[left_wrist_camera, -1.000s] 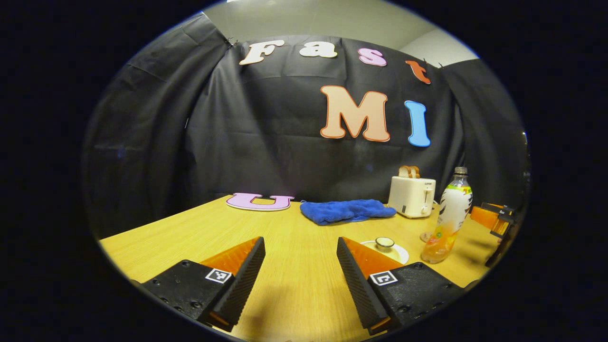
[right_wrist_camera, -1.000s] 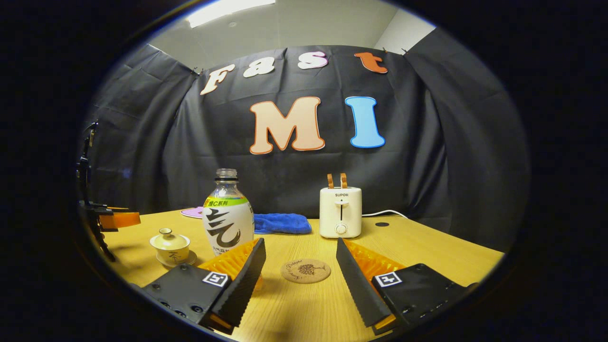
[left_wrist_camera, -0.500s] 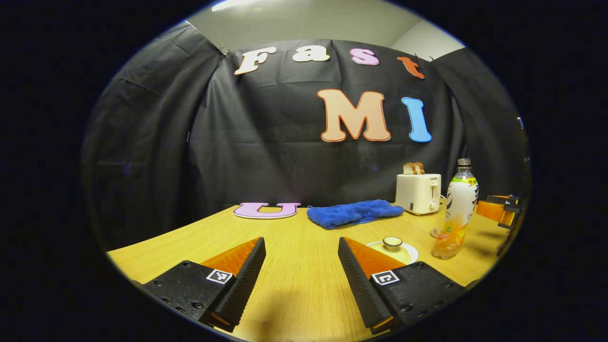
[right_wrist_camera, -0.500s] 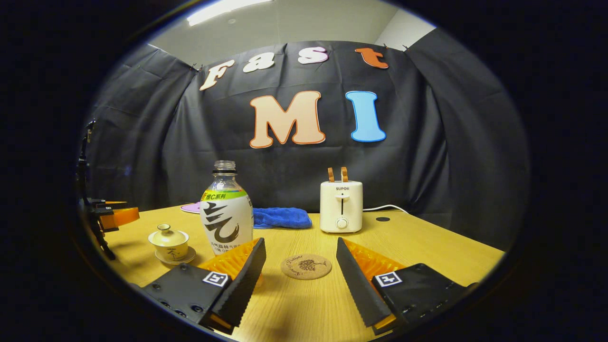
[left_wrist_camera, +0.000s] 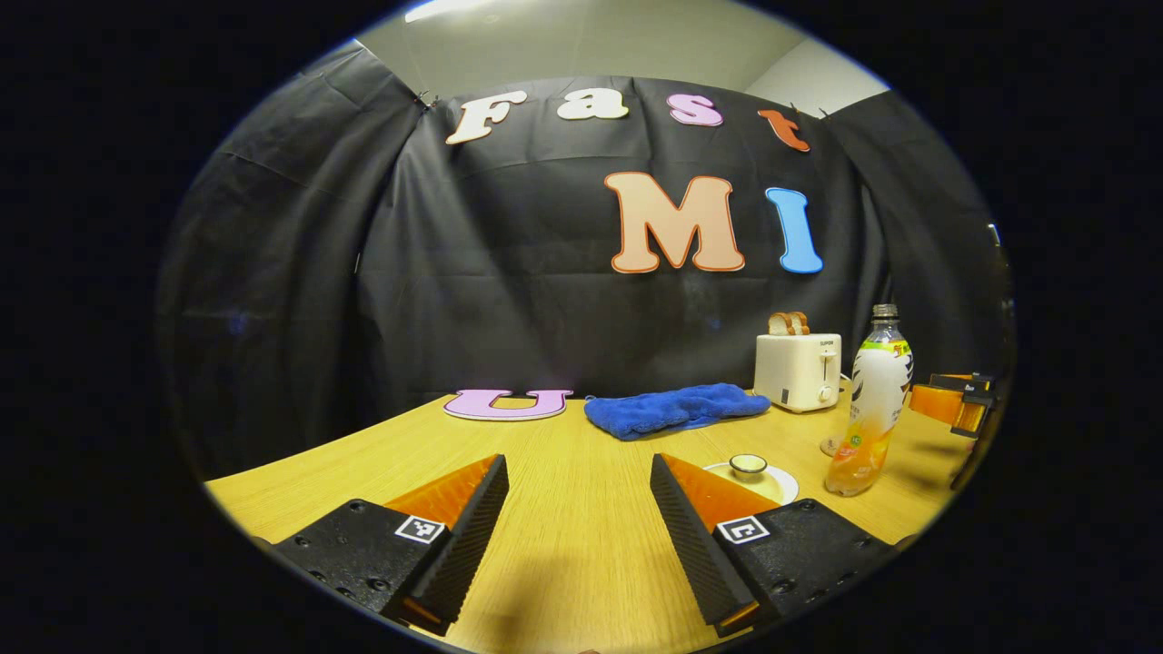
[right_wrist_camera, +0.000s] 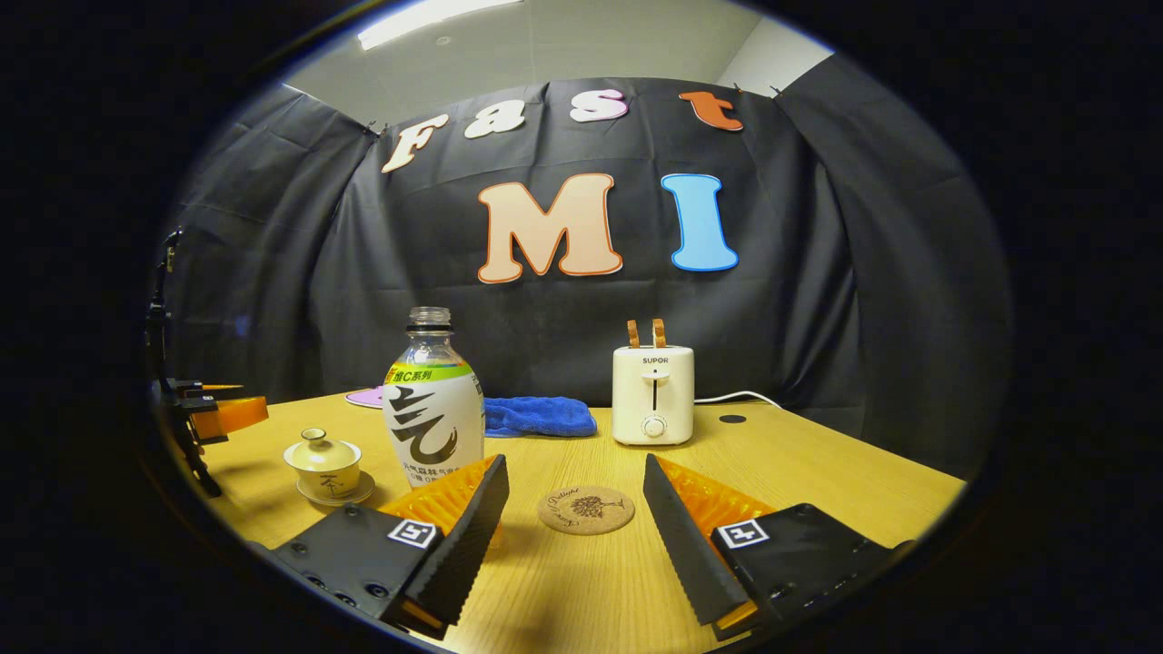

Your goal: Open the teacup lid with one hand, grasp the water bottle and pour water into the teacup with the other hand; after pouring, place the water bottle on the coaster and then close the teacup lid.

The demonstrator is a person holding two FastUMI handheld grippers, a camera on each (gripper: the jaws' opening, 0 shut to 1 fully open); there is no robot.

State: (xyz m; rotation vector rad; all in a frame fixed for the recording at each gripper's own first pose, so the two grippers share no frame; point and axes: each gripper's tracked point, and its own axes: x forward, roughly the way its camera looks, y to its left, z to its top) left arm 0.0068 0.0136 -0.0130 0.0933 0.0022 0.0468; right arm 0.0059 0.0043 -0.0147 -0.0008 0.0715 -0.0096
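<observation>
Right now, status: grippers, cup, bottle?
Left gripper open, empty. Right gripper open, empty, coaster beyond its fingers. Teacup lidded; water bottle upright beside it. Nothing in the way.

Two handheld grippers, same build

Left gripper and right gripper: black screwed blocks, square white tags, ribbed wedge fingers.
</observation>
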